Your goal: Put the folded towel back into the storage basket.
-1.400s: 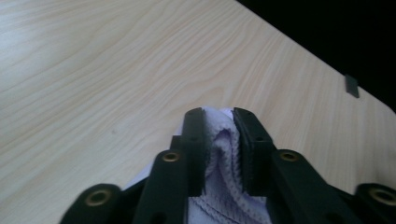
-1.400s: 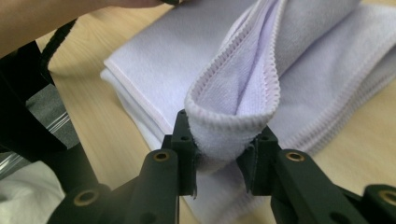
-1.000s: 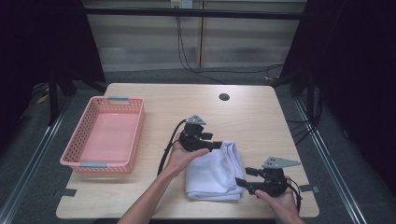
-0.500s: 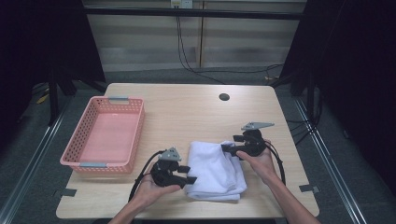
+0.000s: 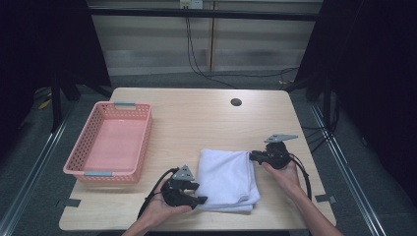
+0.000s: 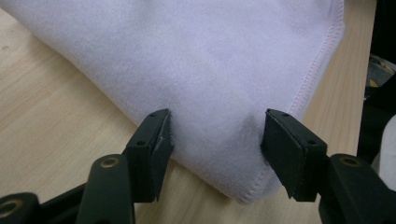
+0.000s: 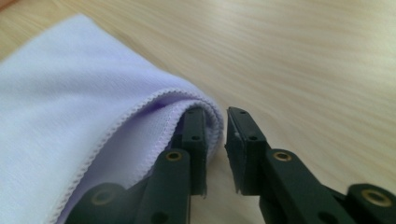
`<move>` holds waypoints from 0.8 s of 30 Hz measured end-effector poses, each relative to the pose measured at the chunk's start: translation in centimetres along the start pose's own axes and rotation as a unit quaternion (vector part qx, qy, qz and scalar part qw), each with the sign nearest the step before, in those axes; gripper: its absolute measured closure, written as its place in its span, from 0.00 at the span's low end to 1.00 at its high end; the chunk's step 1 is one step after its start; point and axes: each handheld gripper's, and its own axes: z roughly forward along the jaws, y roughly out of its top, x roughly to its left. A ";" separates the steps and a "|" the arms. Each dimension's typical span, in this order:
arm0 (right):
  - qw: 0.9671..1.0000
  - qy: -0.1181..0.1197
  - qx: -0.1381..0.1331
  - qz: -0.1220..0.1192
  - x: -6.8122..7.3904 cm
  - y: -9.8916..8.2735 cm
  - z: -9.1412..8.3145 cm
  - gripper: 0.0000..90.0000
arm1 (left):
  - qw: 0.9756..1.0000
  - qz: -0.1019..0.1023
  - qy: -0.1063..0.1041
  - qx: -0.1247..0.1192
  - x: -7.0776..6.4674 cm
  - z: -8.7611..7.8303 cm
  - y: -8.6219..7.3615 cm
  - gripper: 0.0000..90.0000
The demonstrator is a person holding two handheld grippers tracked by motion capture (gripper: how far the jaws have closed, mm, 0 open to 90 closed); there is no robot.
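Note:
A folded white towel (image 5: 223,172) lies on the wooden table (image 5: 196,123) near its front edge. My left gripper (image 5: 200,199) is at the towel's near left corner. In the left gripper view the jaws have just been opening and my left gripper (image 6: 217,140) stands wide astride that corner of the towel (image 6: 210,60). My right gripper (image 5: 253,157) is at the far right corner. In the right gripper view its jaws have just been closing. My right gripper (image 7: 215,126) is nearly shut, with the hemmed edge of the towel (image 7: 56,102) curled over one jaw and pinched between the two.
A pink plastic basket (image 5: 98,173) stands empty at the table's left. A small dark hole (image 5: 236,102) sits near the far edge. Bare wood stretches behind the towel. Cables trail from both grippers toward the front edge.
The left gripper moved from the towel's far left corner to its near left corner. The right gripper moved from the near right corner to the far right corner and narrowed on the hem.

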 end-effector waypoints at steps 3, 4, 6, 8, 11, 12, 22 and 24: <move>1.000 -0.004 -0.017 -0.003 0.2 0.2 -0.8 0.68 | 1.000 -0.013 -0.003 0.007 -0.1 -0.6 -0.4 0.40; 1.000 -0.004 -0.022 -0.005 0.4 0.4 -1.0 0.63 | 1.000 -0.010 -0.001 0.006 -0.2 -1.0 -0.8 0.39; 0.999 -0.004 -0.045 -0.002 0.5 1.0 -1.8 0.53 | 1.000 -0.011 -0.006 0.002 -0.3 -1.5 -1.4 0.39; 0.998 0.014 -0.063 0.008 0.5 1.5 -2.1 0.44 | 1.000 -0.013 0.001 0.005 -0.5 -1.8 -1.6 0.38; 0.998 0.036 -0.059 0.001 0.8 1.7 -1.3 0.35 | 1.000 -0.010 0.005 0.008 -0.6 -1.5 -1.4 0.35; 0.998 0.040 -0.057 -0.004 0.9 1.7 -0.9 0.32 | 1.000 -0.012 0.005 0.009 -0.7 -1.4 -1.3 0.34; 0.999 0.051 0.004 -0.009 0.9 1.1 2.7 0.25 | 0.999 0.017 -0.003 0.031 -1.1 -0.1 -0.9 0.31; 0.999 0.053 0.011 -0.008 1.0 0.9 3.2 0.24 | 1.000 0.014 0.000 0.028 -1.0 0.1 -0.7 0.30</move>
